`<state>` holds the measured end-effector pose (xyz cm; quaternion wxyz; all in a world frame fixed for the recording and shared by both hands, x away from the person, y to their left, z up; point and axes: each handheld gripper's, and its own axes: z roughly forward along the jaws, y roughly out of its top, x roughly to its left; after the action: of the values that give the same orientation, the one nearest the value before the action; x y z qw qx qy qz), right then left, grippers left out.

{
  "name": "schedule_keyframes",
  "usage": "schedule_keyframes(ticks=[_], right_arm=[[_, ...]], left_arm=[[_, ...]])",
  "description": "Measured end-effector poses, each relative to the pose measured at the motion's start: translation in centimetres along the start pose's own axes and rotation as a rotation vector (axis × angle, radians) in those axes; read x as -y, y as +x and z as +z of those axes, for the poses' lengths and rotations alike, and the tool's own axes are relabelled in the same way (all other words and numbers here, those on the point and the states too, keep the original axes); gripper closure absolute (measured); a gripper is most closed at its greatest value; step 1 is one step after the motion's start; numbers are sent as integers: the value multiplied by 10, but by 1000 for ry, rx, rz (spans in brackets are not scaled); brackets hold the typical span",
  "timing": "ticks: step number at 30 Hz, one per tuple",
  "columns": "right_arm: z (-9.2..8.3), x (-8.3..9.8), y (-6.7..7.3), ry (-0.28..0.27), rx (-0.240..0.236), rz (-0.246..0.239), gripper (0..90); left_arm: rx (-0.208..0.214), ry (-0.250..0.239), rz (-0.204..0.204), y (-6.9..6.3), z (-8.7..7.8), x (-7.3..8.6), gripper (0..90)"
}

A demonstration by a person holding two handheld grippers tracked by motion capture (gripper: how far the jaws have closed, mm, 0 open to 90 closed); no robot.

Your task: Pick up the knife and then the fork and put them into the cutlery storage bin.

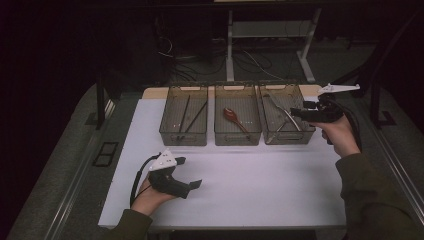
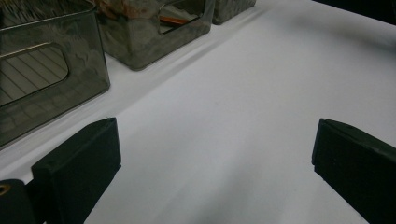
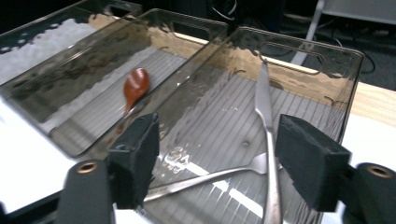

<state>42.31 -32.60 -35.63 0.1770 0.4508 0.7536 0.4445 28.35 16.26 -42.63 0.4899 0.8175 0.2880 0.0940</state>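
Three smoky see-through bins stand in a row at the back of the white table [image 1: 250, 175]. The right bin [image 1: 289, 138] holds a metal knife [image 3: 264, 100] and a metal fork [image 3: 210, 177], crossed on its ribbed floor. My right gripper [image 1: 296, 114] [image 3: 217, 154] hovers over that bin's right end, open, nothing between its pads. A brown spoon [image 1: 232, 116] [image 3: 135, 86] lies in the middle bin [image 1: 237, 138]. Dark chopsticks [image 1: 186, 116] lie in the left bin [image 1: 183, 138]. My left gripper [image 1: 190, 172] [image 2: 215, 154] rests low over the table's front left, open wide and empty.
A wooden strip [image 1: 150, 93] shows behind the bins. Beyond it are desk legs [image 1: 230, 50] and cables on a dark floor. Bare white table lies between the bins and the front edge. The left gripper view shows the bins' walls [image 2: 51, 84] close at its upper left.
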Motion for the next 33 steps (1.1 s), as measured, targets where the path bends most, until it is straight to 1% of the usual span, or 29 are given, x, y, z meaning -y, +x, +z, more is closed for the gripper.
schedule_keyframes(ticks=[3, 8, 11, 14, 16, 18, 21, 24, 28, 31, 33], right_arm=[[-11, 9, 10, -17, -31, -14, 251], [-22, 25, 26, -34, -56, -42, 187], [-28, 35, 36, -44, -73, -56, 180], [-32, 45, 46, -51, -90, -74, 166], [-34, 53, 54, -52, -91, -83, 164], [-36, 60, 59, -59, -90, -81, 137], [-38, 72, 66, -64, -100, -75, 137], [-37, 85, 73, -53, -100, -84, 130], [-36, 99, 79, -50, -86, -90, 128], [-38, 108, 82, -60, -91, -87, 128], [-39, 114, 84, -55, -96, -86, 128]], left_arm=[[-1, 3, 3, 0, 0, 0, 3], [-4, 1, 14, 0, 0, 1, 2], [-6, 19, 26, 0, 1, 2, 2], [-4, 17, 21, 0, 2, 3, 2], [-3, 14, 22, 0, 1, 2, 2], [-1, 11, 25, 0, 1, 2, 2], [2, 14, 29, 0, 1, 3, 3], [7, 15, 28, -1, 1, 3, 3], [11, 16, 33, -2, 0, 3, 3], [13, 13, 32, -1, 0, 3, 4], [14, 13, 33, -1, 0, 3, 4]])
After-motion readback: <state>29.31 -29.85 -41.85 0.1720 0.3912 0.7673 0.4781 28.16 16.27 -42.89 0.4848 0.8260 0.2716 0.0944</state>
